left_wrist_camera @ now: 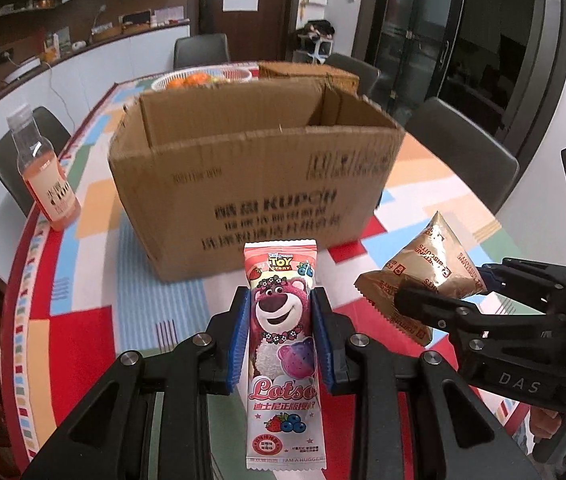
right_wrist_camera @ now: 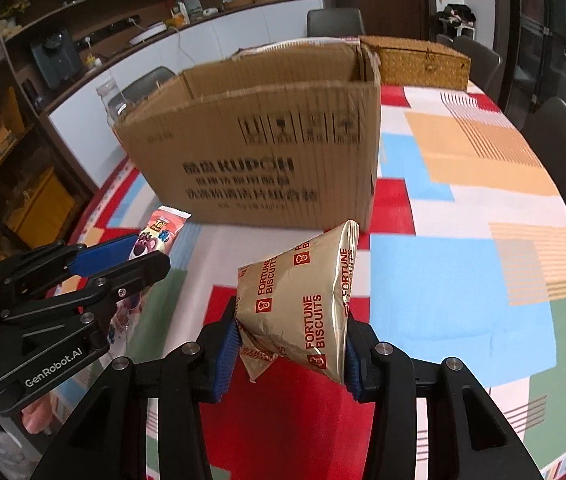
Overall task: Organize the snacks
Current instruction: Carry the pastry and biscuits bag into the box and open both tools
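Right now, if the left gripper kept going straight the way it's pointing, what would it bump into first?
Probably the cardboard box. The left gripper, holding the pink Lotso snack, points down toward the tablecloth at the box's base; depth is hard to judge.

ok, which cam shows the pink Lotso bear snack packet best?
Left wrist: the pink Lotso bear snack packet faces the lens full length, print readable, clamped between the left gripper pads. Right wrist shows only its top end, mostly hidden behind that gripper.
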Tool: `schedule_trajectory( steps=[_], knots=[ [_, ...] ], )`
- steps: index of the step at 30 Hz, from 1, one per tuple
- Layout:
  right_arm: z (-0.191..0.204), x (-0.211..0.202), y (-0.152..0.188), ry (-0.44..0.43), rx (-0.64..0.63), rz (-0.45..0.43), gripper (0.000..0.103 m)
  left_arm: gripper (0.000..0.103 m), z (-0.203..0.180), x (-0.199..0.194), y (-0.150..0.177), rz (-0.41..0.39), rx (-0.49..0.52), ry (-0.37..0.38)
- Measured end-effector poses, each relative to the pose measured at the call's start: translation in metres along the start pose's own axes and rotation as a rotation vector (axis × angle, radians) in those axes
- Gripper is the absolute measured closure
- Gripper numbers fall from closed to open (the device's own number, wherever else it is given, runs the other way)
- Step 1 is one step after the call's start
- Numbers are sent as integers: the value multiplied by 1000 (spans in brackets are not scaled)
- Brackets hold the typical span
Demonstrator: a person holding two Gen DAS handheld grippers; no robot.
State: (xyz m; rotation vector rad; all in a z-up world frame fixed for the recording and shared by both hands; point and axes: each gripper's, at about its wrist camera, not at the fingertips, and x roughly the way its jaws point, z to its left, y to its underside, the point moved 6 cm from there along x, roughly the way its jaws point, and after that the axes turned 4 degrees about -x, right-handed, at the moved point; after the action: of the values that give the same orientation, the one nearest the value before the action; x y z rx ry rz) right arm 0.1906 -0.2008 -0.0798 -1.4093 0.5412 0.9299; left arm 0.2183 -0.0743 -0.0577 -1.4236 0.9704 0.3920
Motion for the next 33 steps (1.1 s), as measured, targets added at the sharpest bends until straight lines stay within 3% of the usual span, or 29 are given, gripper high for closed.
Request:
schedule_trajectory(
  steps=[19, 33],
  knots=[
    [-4, -25, -73, 15, 4, -165, 59, 73, 14, -28, -70, -165, 7, -62],
    [-5, -28, -135, 5, -4, -223, 59, 73, 25, -30, -128, -219, 30, -108]
  ],
)
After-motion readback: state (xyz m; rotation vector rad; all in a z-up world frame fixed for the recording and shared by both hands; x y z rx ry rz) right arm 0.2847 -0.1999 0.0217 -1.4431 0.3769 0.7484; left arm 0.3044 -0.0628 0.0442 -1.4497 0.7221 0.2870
